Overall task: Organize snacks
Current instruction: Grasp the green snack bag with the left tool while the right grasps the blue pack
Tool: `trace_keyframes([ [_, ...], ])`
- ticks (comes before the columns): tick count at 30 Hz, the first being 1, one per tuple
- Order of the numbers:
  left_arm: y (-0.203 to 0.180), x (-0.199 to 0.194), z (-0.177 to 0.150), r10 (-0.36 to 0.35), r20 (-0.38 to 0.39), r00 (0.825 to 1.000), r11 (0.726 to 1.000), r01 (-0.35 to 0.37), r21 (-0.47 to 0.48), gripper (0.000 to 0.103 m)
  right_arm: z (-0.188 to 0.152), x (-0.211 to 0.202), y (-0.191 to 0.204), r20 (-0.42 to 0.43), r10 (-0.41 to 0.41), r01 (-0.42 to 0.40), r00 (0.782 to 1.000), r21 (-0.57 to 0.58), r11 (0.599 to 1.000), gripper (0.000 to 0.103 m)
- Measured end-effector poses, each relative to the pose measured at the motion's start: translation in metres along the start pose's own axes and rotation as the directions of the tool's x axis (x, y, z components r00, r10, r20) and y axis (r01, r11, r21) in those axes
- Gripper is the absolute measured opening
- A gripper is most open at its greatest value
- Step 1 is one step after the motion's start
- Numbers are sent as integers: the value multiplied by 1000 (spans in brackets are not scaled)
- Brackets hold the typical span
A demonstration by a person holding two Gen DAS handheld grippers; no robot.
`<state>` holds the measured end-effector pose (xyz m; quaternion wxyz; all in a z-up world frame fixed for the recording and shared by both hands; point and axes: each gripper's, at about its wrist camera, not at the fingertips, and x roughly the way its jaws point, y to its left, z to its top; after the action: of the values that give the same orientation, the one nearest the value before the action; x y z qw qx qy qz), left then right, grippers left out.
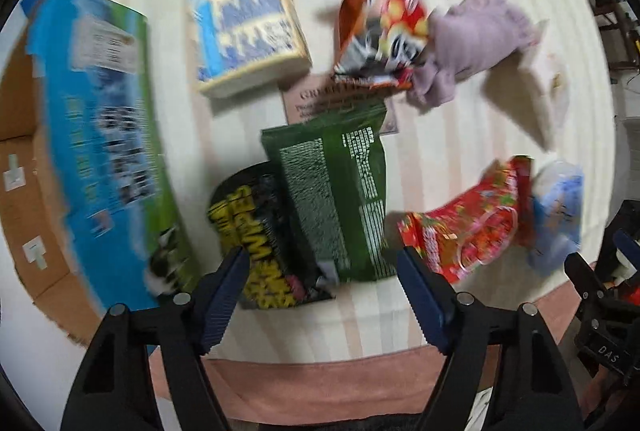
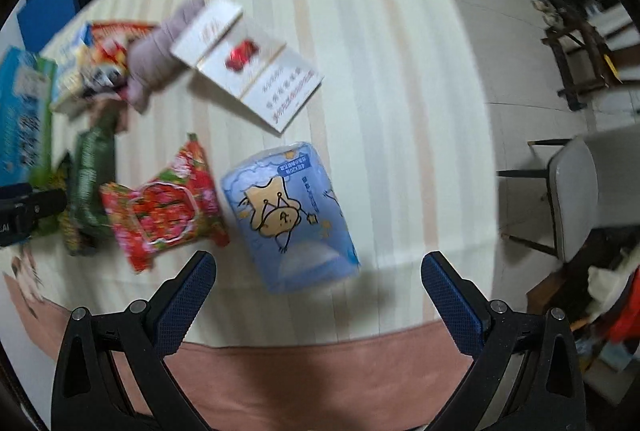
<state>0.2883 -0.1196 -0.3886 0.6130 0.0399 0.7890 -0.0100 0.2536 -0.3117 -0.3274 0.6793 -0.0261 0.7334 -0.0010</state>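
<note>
Green bag (image 1: 334, 199) lies flat mid-table, label side up, partly over a black-and-yellow bag (image 1: 256, 251). Red bag (image 1: 472, 227) just to its right, blue pack (image 2: 288, 215) beyond that. Blue-green box (image 1: 100, 135) well left of the green bag. My left claw (image 1: 324, 295) hangs released above the green bag; right claw (image 2: 318, 295) released, near the blue pack.

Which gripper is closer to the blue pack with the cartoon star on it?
Right. The right gripper is open just before the blue star pack; the left gripper faces the green bag, further left.
</note>
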Motion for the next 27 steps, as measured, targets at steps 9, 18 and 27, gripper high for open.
trace_keyframes([
  [9,-11,31,-7,-21,-33,999,1000,21,5,40,11,64,6,-85,30,-32,996,-14,999,86],
  [18,-23,40,-27,-22,-14,1000,1000,23,19,43,-19,104,-29,-122,63,-52,990,95,994,63],
  [27,-12,56,-59,-73,-1,997,997,73,-27,32,-37,134,-39,-127,39,-22,991,133,991,61],
])
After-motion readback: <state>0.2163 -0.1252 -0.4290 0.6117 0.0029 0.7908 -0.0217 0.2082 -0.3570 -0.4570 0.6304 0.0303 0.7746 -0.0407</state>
